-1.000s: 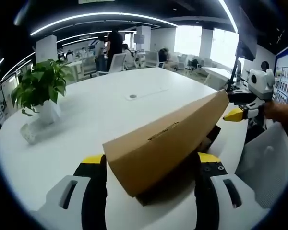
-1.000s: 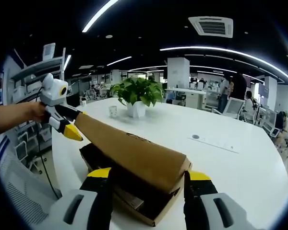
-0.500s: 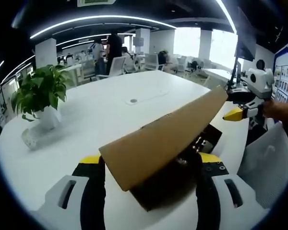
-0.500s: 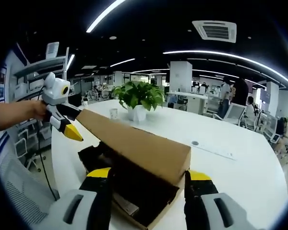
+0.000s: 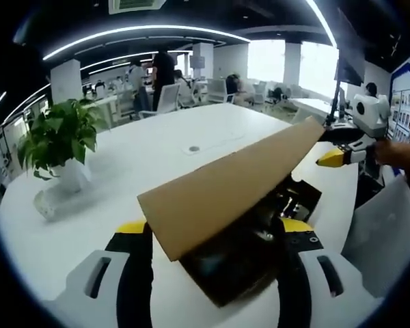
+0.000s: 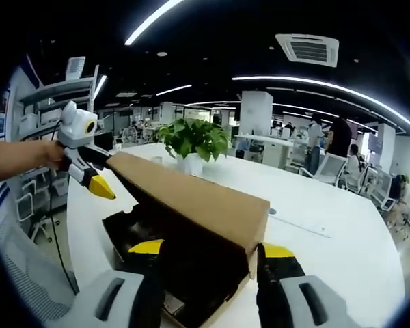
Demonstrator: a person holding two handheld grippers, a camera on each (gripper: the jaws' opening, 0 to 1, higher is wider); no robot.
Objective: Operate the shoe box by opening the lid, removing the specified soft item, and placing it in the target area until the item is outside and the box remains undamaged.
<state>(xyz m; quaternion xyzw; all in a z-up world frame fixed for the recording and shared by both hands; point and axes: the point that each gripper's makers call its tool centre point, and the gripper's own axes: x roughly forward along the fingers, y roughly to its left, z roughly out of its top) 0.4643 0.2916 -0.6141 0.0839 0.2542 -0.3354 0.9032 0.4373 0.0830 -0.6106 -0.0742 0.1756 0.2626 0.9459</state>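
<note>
One shoe box (image 5: 260,256) sits on the white bench (image 5: 143,157), near its rounded edge. One cardboard lid (image 5: 225,184) is raised at a slant over the box, and I hold it at both ends.

My left gripper (image 5: 212,232) has its jaws spread on either side of the near corner of the lid; I cannot tell whether they press it. My right gripper (image 6: 205,249) stands the same way at the opposite end: jaws apart, one on each side of the lid corner (image 6: 249,219), grip not readable. In the left gripper view the right gripper (image 5: 342,154) meets the far end of the lid; in the right gripper view the left gripper (image 6: 89,178) meets the other end.

Beneath the lid the box interior is dark; the contents (image 5: 249,239) are one dark mass, not identifiable.

One potted plant (image 5: 58,140) stands on the bench, well apart from the box. One small round fitting (image 5: 193,148) is set in the bench top. Beyond the box the bench surface lies open. Several people (image 5: 162,68) and office chairs (image 5: 167,96) occupy the background.
</note>
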